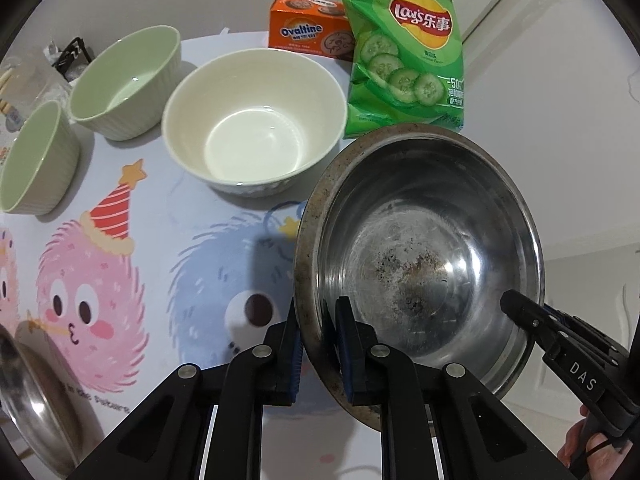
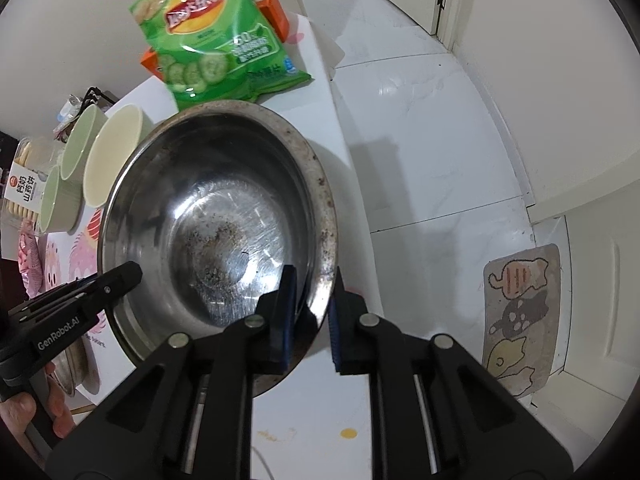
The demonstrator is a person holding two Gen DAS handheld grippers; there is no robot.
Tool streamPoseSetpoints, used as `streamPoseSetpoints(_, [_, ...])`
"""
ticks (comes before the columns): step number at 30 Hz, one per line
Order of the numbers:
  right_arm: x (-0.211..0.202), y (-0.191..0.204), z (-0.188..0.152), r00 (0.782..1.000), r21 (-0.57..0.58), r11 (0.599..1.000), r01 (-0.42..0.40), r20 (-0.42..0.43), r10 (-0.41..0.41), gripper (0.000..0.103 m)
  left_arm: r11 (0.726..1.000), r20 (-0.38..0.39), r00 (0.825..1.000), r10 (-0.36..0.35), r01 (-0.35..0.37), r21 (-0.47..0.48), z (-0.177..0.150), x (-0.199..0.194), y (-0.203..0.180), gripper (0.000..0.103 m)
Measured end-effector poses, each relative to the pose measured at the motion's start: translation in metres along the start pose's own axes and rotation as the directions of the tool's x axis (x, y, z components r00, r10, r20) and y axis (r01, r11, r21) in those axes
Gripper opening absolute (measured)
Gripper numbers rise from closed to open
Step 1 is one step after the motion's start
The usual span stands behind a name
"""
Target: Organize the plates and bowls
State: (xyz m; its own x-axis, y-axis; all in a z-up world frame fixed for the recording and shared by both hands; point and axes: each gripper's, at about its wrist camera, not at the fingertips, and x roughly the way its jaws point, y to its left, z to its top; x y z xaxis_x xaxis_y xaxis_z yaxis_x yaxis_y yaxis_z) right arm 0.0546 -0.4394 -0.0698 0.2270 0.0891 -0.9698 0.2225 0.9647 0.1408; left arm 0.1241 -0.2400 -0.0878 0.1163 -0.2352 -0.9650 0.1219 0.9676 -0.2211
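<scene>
A large steel bowl [image 1: 420,260] with a stained bottom is held tilted above the table's right edge. My left gripper [image 1: 318,344] is shut on its near-left rim. My right gripper [image 2: 313,312] has its fingers either side of the bowl's right rim [image 2: 326,240], with a small gap at the outer pad. The bowl also shows in the right wrist view [image 2: 216,216]. A cream bowl [image 1: 256,120] and two green ribbed bowls [image 1: 128,80] [image 1: 36,160] stand on the table behind.
A green Lay's chip bag [image 1: 404,48] and an orange Ovaltine box [image 1: 308,28] stand at the back. A steel plate [image 1: 36,400] lies at the near left. A cartoon tablecloth [image 1: 120,280] covers the table. White floor tiles [image 2: 432,140] and a mat [image 2: 520,320] lie right.
</scene>
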Motion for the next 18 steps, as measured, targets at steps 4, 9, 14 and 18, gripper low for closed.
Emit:
streamPoseSetpoints(4, [-0.005, 0.011, -0.008, 1.000, -0.009, 1.000, -0.003, 0.007, 0.003, 0.017, 1.000, 0.007, 1.000, 0.001, -0.001, 0.000, -0.003, -0.009, 0.012, 0.015])
streamPoseSetpoints(9, [-0.013, 0.032, -0.020, 1.000, -0.029, 0.999, -0.013, 0.021, 0.013, 0.017, 1.000, 0.029, 1.000, 0.010, -0.010, -0.010, -0.013, -0.023, 0.024, 0.015])
streamPoseSetpoints(14, [-0.018, 0.059, -0.031, 0.999, -0.053, 0.998, -0.027, 0.033, 0.029, 0.017, 0.999, 0.051, 0.998, 0.024, -0.022, -0.023, -0.024, -0.042, 0.047, 0.015])
streamPoseSetpoints(18, [-0.021, 0.084, -0.039, 0.998, -0.077, 0.996, -0.038, 0.039, 0.041, 0.017, 0.999, 0.067, 0.997, 0.035, -0.032, -0.038, -0.035, -0.052, 0.070, 0.015])
